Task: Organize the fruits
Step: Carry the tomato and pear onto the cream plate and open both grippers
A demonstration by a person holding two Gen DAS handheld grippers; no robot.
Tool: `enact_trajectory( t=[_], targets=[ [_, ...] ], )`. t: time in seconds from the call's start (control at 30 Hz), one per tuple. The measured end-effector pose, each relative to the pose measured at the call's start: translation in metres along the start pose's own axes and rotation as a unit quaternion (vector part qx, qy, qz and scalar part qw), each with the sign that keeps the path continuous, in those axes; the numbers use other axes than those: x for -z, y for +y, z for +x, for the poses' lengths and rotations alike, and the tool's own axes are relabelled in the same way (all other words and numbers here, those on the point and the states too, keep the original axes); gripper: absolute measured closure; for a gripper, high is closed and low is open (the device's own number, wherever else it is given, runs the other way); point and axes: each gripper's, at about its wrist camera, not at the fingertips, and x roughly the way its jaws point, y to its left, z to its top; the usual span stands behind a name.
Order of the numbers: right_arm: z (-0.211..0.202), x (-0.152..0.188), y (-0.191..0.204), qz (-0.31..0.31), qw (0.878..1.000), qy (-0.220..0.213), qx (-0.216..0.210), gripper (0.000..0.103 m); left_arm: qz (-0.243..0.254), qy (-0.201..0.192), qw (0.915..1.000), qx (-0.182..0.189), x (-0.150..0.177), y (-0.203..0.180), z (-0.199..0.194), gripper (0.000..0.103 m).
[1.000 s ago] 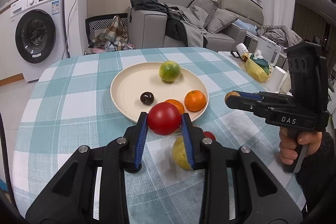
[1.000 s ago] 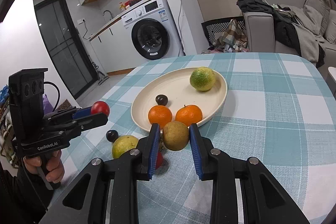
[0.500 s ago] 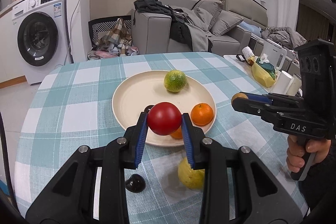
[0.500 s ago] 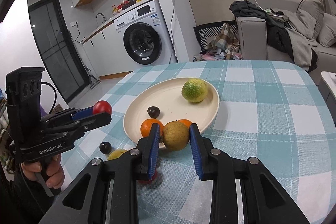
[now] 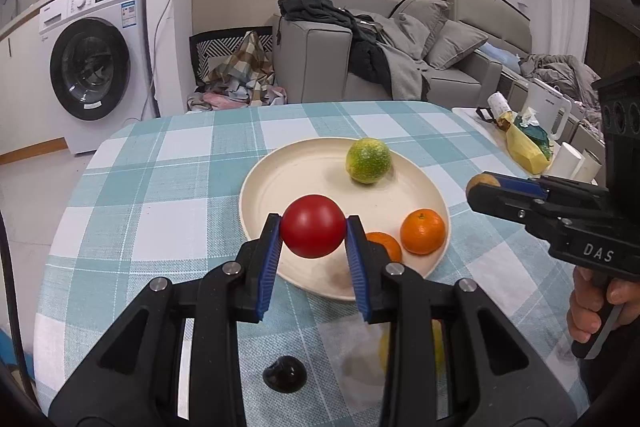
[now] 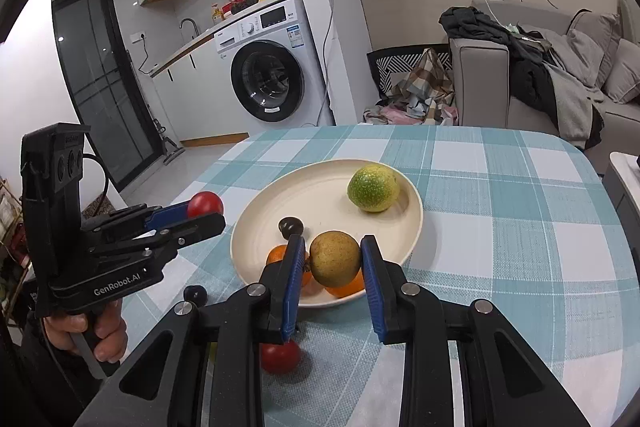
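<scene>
Checked tablecloth (image 5: 160, 187), cream plate (image 5: 280, 179), washing machine (image 5: 96, 67), grey sofa (image 5: 400, 67)

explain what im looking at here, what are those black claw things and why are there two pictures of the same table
The black claws are hand-held grippers, not robot arms: a person squeezes a pistol grip in each hand to close two blue-padded fingers. Each gripper has a wide-angle camera looking forward along its fingers, so you get one picture per hand.

In the left wrist view, the left gripper is shut on a red tomato held over the near edge of a cream plate. The other gripper shows at the right edge of that picture.

In the right wrist view, the right gripper is shut on a brownish pear, also near the plate's rim.

On the plate lie a green citrus, two oranges and a small dark fruit. Off the plate, on the checked tablecloth, lie another dark fruit, a small red fruit and a yellowish fruit mostly hidden behind the fingers.
</scene>
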Motion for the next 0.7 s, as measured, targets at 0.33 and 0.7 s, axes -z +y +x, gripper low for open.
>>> enact_trajectory(
  t=[0.33, 0.7],
  targets=[
    [0.023, 0.000, 0.010, -0.007, 1.000, 0.018, -0.003, 0.073, -0.003, 0.014, 0.9999, -0.006, 0.005, 0.006, 0.020, 0.074],
    [0.040, 0.012, 0.020, -0.029, 0.999, 0.041, -0.013, 0.073, -0.001, 0.025, 0.9997, -0.006, 0.013, 0.007, 0.027, 0.074]
  ],
)
